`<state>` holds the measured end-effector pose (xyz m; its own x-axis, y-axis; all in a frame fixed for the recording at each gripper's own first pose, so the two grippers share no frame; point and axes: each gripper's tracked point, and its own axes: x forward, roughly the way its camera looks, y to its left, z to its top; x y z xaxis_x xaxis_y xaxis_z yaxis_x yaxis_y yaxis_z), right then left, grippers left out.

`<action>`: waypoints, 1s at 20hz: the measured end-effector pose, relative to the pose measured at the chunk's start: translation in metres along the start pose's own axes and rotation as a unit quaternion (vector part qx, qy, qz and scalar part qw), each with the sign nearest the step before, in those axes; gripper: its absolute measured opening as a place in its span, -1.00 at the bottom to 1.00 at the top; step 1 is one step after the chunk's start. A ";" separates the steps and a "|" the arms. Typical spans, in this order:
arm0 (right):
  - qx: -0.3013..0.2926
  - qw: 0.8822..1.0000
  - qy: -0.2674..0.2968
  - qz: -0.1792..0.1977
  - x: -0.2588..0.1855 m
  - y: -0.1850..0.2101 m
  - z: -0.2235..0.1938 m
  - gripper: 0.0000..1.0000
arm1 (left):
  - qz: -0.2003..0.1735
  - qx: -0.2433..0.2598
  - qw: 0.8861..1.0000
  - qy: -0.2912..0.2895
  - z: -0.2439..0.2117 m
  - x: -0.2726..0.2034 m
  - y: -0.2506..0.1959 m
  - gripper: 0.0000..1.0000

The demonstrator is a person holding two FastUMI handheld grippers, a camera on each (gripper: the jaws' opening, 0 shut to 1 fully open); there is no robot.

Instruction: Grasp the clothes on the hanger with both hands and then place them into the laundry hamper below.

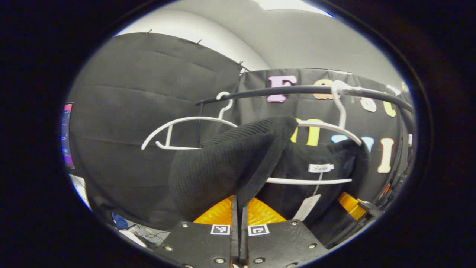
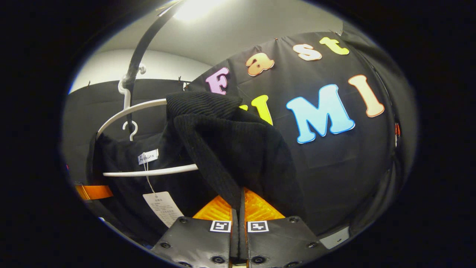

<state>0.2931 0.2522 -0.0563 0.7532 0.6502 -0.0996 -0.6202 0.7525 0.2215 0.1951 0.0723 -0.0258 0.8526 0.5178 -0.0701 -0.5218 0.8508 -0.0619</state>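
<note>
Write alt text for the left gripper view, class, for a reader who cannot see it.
The left hand-held gripper is shut on a fold of a black knit garment, pulling its shoulder off a white hanger on a dark rail. A second, bare white hanger hangs to the left.

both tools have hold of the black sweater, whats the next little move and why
Probably lift both tools up and off the hanger ends together. Each tool, left and right, is shut on a shoulder of the black sweater, whose body still hangs over the white hanger on the rail.
</note>
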 end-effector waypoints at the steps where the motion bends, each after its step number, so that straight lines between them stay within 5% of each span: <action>1: -0.008 1.000 -0.003 -0.004 -0.006 -0.006 0.002 -0.96 | -0.005 0.006 1.000 -0.003 0.003 -0.002 0.004 -0.92; 7: -0.057 0.997 -0.034 -0.034 -0.021 -0.025 0.019 -0.96 | -0.025 -0.003 1.000 -0.016 0.024 -0.019 0.018 -0.94; 20: -0.089 0.990 -0.075 -0.084 -0.030 -0.065 0.066 -1.00 | 0.012 0.012 0.996 -0.084 0.081 -0.027 0.082 -0.95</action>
<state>0.3253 0.1770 -0.0038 0.8647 0.5015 0.0277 -0.5022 0.8639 0.0392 0.1316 0.1349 0.0514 0.8335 0.5441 0.0960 -0.5432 0.8388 -0.0384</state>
